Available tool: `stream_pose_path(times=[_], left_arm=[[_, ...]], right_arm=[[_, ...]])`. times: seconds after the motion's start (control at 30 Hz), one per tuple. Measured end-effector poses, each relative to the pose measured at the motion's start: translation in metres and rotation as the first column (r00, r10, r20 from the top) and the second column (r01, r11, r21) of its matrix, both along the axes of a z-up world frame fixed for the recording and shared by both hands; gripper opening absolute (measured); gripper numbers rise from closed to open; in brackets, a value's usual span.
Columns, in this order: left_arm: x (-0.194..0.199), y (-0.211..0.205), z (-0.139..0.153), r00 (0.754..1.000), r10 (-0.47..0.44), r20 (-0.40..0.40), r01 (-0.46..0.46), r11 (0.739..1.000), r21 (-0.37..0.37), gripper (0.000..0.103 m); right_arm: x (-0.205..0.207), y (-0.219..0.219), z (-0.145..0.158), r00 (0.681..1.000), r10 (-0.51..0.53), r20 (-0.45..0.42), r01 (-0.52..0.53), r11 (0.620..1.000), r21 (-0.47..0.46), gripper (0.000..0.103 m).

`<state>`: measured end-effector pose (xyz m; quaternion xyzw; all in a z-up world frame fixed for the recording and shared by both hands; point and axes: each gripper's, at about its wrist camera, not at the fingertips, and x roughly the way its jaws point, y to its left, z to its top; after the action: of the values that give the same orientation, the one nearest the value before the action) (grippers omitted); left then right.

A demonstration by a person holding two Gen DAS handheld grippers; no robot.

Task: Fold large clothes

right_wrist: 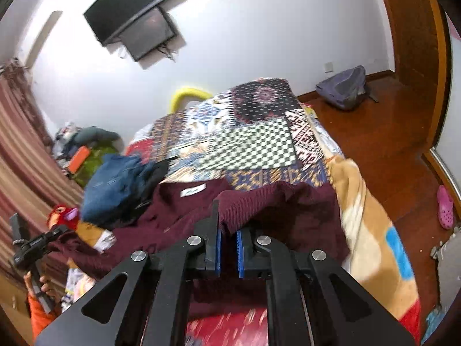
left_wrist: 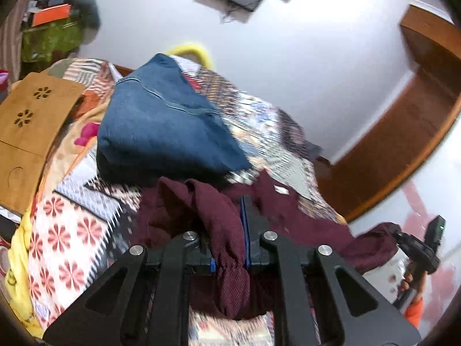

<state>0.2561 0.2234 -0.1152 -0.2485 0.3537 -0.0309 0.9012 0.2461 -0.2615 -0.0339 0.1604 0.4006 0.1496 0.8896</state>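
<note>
Patchwork bedspread [right_wrist: 253, 150] ahead; maroon sweater [left_wrist: 230, 225] bunched right between the left gripper [left_wrist: 229, 230], clamped tight. Right gripper [right_wrist: 227, 230] pinches its edge, pads narrow; motion blur smears everything beyond.

A patchwork bedspread [right_wrist: 259, 141] covers the bed, folded jeans [left_wrist: 161, 127] lying on it. A television [right_wrist: 129, 14] hangs on the white wall; a grey backpack [right_wrist: 343, 88] and pink clog [right_wrist: 445, 206] rest on the wooden floor.
</note>
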Motion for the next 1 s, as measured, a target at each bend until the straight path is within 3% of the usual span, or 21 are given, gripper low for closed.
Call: stream_pose_path(times=[0.13, 0.27, 0.43, 0.53, 0.67, 0.73, 0.9, 1.0], left_arm=[[0.044, 0.001, -0.033, 0.996, 0.058, -0.073, -0.053, 0.996, 0.069, 0.013], [0.077, -0.009, -0.070, 0.986, 0.077, -0.146, -0.049, 0.981, 0.188, 0.013], [0.102, -0.015, -0.097, 0.976, 0.062, -0.209, -0.011, 0.971, 0.237, 0.014], [0.109, -0.015, -0.106, 0.970, 0.045, -0.238, 0.015, 0.969, 0.247, 0.015], [0.108, -0.015, -0.100, 0.963, 0.019, -0.267, 0.047, 0.970, 0.238, 0.022], [0.104, -0.015, -0.087, 0.965, 0.001, -0.262, 0.059, 0.973, 0.221, 0.030], [0.086, -0.023, -0.049, 0.981, -0.043, -0.188, 0.086, 0.970, 0.227, 0.049], [0.072, -0.028, -0.030, 0.988, -0.058, -0.144, 0.088, 0.973, 0.211, 0.053]], right_arm=[[0.049, -0.001, -0.035, 0.995, -0.023, -0.099, 0.022, 1.000, -0.011, 0.007], [0.079, 0.000, -0.076, 0.980, -0.040, -0.196, 0.033, 0.999, -0.037, 0.007], [0.092, -0.002, -0.097, 0.965, -0.045, -0.257, 0.028, 0.997, -0.069, 0.008], [0.092, -0.004, -0.095, 0.958, -0.030, -0.285, 0.015, 0.998, -0.055, 0.015], [0.090, -0.001, -0.078, 0.951, -0.028, -0.309, -0.002, 0.995, -0.097, 0.026], [0.089, 0.000, -0.067, 0.956, -0.036, -0.292, -0.003, 0.991, -0.132, 0.033], [0.074, 0.004, -0.028, 0.982, -0.077, -0.172, 0.036, 0.972, -0.231, 0.046], [0.064, 0.012, -0.015, 0.988, -0.043, -0.145, 0.010, 0.974, -0.226, 0.052]])
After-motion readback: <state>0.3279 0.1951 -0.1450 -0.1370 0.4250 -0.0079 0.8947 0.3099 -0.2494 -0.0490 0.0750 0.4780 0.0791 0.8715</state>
